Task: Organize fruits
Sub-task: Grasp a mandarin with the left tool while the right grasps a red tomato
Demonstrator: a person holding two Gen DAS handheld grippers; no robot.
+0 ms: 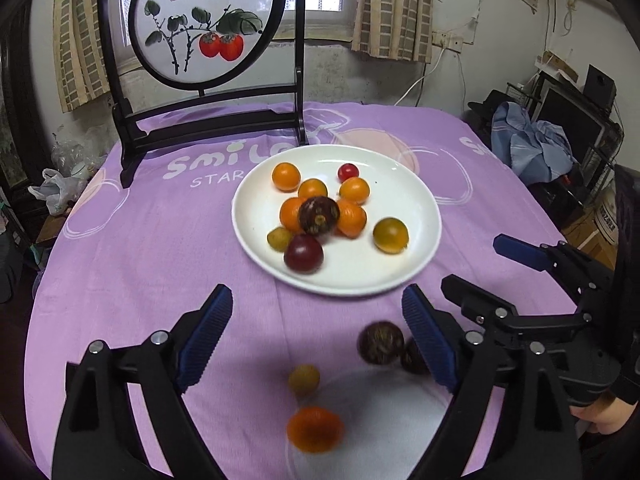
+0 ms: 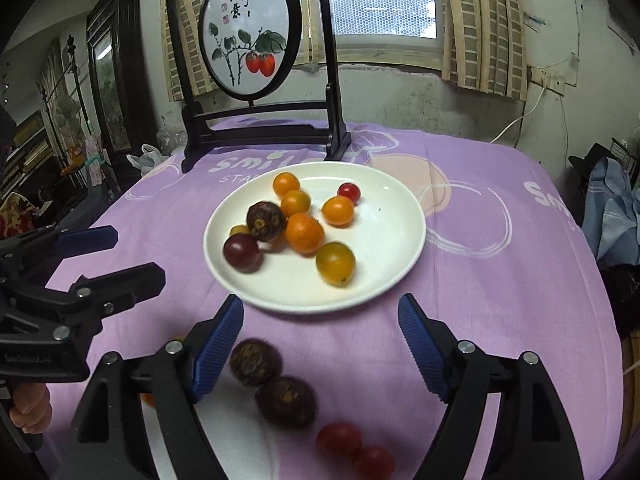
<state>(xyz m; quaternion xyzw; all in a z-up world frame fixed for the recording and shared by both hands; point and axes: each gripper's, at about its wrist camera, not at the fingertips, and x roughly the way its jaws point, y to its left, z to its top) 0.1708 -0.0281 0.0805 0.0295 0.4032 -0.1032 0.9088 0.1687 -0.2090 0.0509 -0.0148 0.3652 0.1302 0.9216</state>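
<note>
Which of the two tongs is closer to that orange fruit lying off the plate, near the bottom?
Left. The orange fruit lies between and just below the open left tongs. The right tongs sit off to its right, over the dark brown fruits.

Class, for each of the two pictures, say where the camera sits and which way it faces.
Left wrist: on the left gripper, facing forward over the plate toward the screen; its open blue fingers show, with the right gripper alongside.
Right wrist: on the right gripper, facing likewise; open fingers, left gripper alongside.
Shared: plate, screen, purple cloth, loose fruits.
</note>
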